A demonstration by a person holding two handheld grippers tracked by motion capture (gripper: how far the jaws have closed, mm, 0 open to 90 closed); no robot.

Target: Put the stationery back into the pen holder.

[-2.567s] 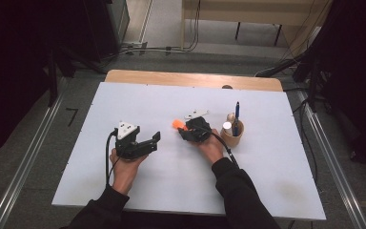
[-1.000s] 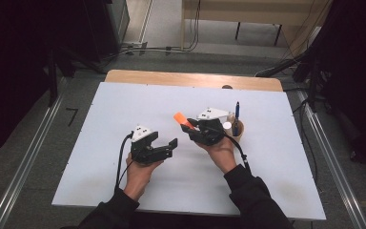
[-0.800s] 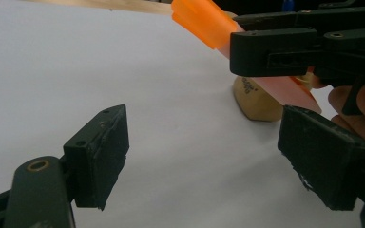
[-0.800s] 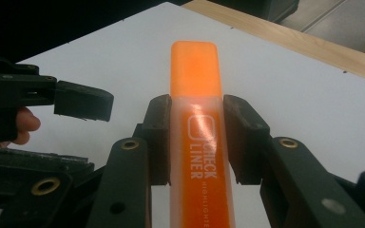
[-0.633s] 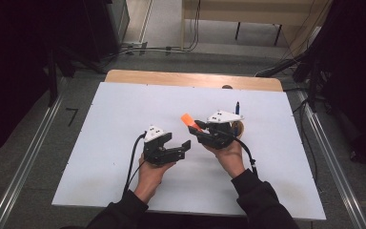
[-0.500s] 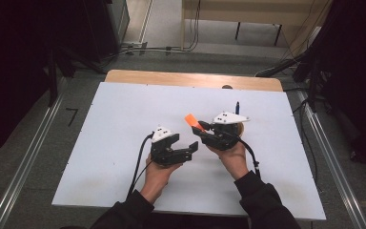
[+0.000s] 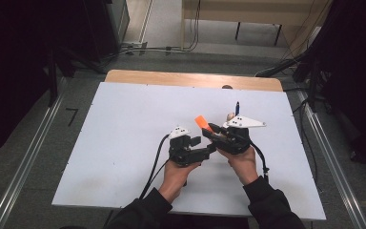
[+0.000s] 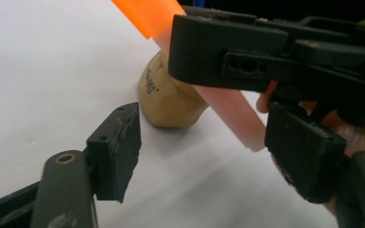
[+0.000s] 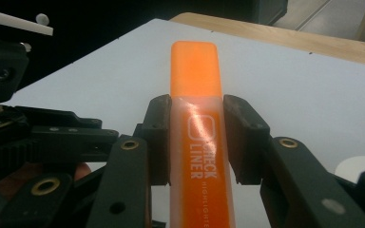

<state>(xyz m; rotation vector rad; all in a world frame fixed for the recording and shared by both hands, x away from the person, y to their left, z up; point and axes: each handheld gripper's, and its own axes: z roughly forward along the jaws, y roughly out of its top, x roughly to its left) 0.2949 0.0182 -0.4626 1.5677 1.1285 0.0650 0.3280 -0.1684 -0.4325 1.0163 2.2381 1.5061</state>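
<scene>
Highlighter: orange, clamped by its barrel in the right gripper, cap end jutting past the jaws, above the white table.
Left gripper: jaws apart, just closing in, empty; the highlighter's butt end sits between them, untouched.
Behind: tan pen cup.

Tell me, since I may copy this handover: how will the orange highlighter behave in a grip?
The orange highlighter looks like stiff plastic, so it probably won't flex between the right gripper pads. Its glossy barrel may slip lengthwise. Its flattish sides suggest it wouldn't roll far if dropped. The left gripper stands open beside it.
</scene>
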